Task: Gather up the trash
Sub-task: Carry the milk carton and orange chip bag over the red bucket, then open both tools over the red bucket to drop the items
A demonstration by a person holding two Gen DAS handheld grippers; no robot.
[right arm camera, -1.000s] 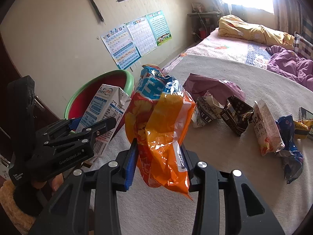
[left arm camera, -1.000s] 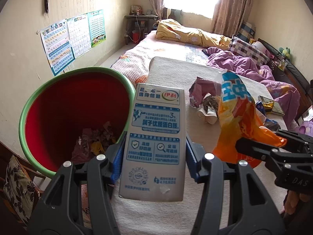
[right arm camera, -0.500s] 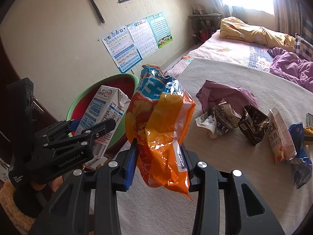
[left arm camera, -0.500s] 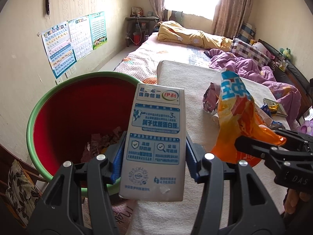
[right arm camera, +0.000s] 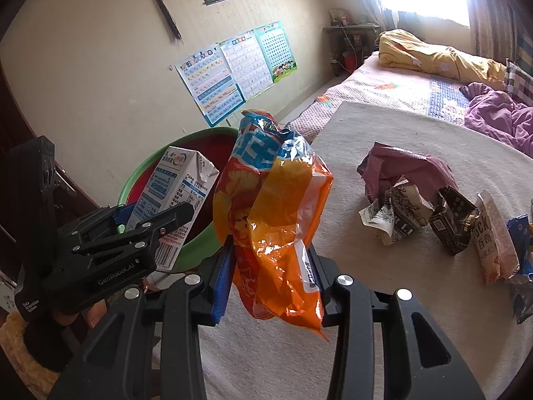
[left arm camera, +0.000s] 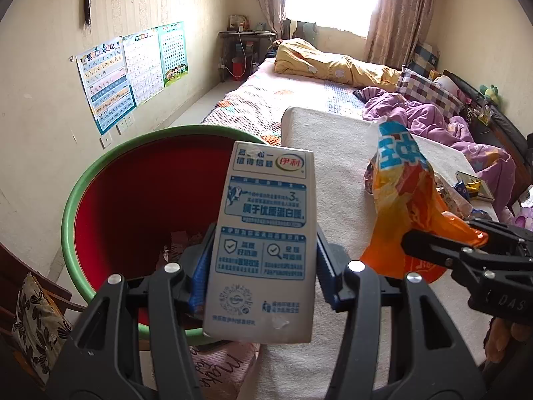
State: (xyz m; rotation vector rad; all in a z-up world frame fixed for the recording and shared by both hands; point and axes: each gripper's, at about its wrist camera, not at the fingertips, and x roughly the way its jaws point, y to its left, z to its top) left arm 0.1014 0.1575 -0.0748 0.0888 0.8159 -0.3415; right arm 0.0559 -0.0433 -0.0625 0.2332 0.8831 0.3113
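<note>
My left gripper [left arm camera: 265, 270] is shut on a white and blue milk carton [left arm camera: 266, 233], held upright just at the near right rim of a red bin with a green rim [left arm camera: 100, 173]. In the right wrist view the same milk carton [right arm camera: 173, 196] hangs in front of the bin [right arm camera: 140, 173]. My right gripper [right arm camera: 271, 273] is shut on an orange and blue snack bag [right arm camera: 273, 213], over the beige mat [right arm camera: 366, 333] to the right of the bin. The snack bag [left arm camera: 403, 206] also shows at the right of the left wrist view.
Crumpled wrappers lie on the mat: a purple bag [right arm camera: 406, 166], a white printed wrapper [right arm camera: 396, 216], a dark carton [right arm camera: 453, 226] and a white snack pack [right arm camera: 496, 240]. Scraps lie in the bin's bottom [left arm camera: 180, 243]. A bed with yellow [left arm camera: 333, 63] and purple quilts lies behind.
Both grippers have shifted left with their loads. The bin now sits closer and more central, and the wrappers on the mat have slid right in view. Both grips are unchanged.
</note>
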